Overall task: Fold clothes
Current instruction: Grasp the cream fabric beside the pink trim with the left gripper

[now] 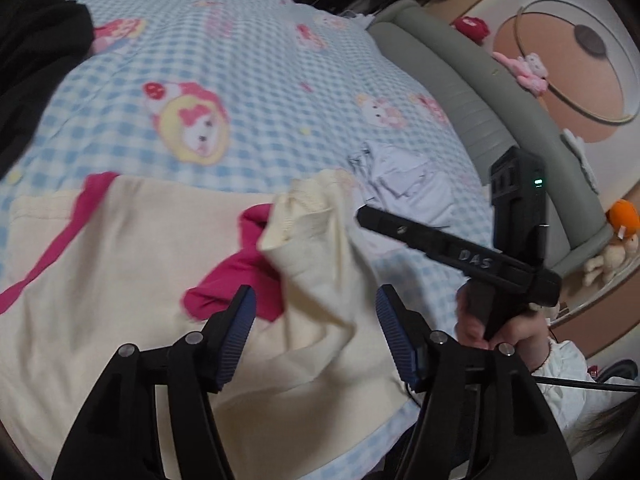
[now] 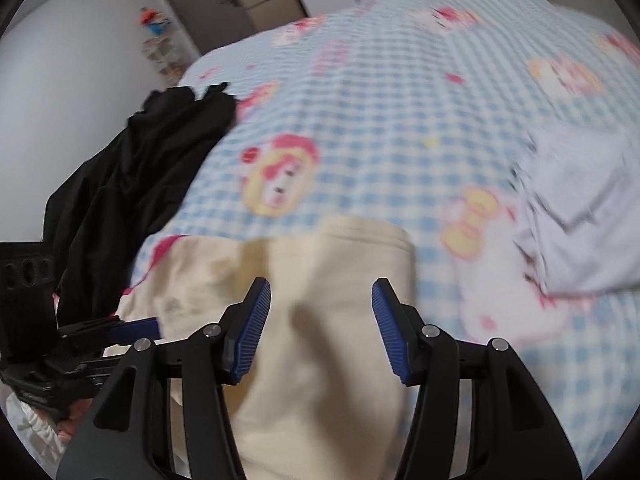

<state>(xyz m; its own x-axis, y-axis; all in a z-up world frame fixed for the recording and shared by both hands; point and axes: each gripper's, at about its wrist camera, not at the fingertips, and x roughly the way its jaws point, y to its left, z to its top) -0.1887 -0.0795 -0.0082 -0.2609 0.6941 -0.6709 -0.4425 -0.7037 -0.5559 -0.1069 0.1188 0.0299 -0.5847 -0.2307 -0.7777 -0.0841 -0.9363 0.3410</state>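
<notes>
both grippers (image 1: 316, 336) (image 2: 320, 328) spread, empty, over cream garment (image 1: 100, 264) lying lengthwise across the bed (image 1: 280, 80).

this is a home bedroom, shown first by a bed under a blue-and-white checked cartoon bedspread (image 1: 280, 60). along the bed's right side runs a padded grey bed frame (image 1: 460, 92), with plush toys (image 1: 528, 70) on the floor beyond it. clothes lie on the bedspread, a black garment (image 2: 132, 184) at its left edge, and beyond the bed's far end stands a door (image 2: 192, 4).
</notes>
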